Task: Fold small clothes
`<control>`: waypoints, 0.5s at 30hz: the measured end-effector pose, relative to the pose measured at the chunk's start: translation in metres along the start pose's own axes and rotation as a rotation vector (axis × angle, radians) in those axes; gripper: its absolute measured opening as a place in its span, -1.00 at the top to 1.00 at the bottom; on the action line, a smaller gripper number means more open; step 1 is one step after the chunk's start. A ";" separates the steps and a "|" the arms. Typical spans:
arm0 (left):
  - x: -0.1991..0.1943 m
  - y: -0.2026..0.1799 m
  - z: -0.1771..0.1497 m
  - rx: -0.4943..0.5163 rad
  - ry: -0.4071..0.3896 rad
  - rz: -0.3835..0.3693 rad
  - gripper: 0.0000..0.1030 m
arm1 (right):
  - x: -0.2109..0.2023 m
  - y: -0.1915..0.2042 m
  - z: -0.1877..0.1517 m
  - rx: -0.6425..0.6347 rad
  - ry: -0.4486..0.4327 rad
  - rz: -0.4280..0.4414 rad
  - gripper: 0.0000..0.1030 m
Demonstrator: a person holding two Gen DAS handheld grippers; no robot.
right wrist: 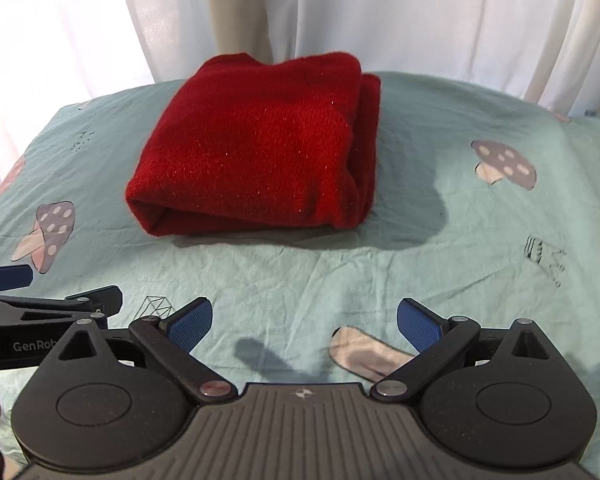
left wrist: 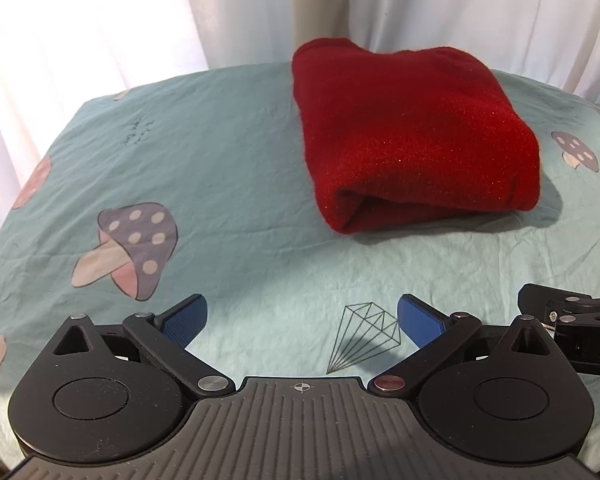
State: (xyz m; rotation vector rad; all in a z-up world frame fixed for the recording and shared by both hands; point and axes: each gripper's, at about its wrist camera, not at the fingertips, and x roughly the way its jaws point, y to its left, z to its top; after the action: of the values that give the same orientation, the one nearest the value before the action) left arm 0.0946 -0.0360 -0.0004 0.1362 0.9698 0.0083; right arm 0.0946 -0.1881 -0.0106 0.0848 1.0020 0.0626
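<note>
A red knit garment lies folded into a thick rectangle on the far middle of the table; it also shows in the right wrist view. My left gripper is open and empty, low over the near table edge, well short of the garment. My right gripper is open and empty, beside the left one. The right gripper's body shows at the right edge of the left wrist view. The left gripper's body shows at the left edge of the right wrist view.
A teal cloth with mushroom and diamond prints covers the table, also seen in the right wrist view. White curtains hang close behind the table's far edge.
</note>
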 end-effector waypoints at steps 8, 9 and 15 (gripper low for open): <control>-0.002 -0.001 0.005 0.019 -0.008 0.007 -1.00 | 0.001 0.016 0.000 -0.098 0.024 -0.068 -0.92; -0.002 0.000 0.006 0.016 -0.006 0.002 -1.00 | 0.001 0.016 0.000 -0.098 0.022 -0.071 -0.92; 0.001 0.002 0.008 0.008 0.006 0.002 -1.00 | -0.001 0.018 0.004 -0.111 0.013 -0.098 -0.92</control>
State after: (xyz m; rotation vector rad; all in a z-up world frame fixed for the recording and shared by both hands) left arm 0.1016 -0.0351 0.0030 0.1440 0.9759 0.0066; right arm 0.0971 -0.1703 -0.0064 -0.0662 1.0119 0.0289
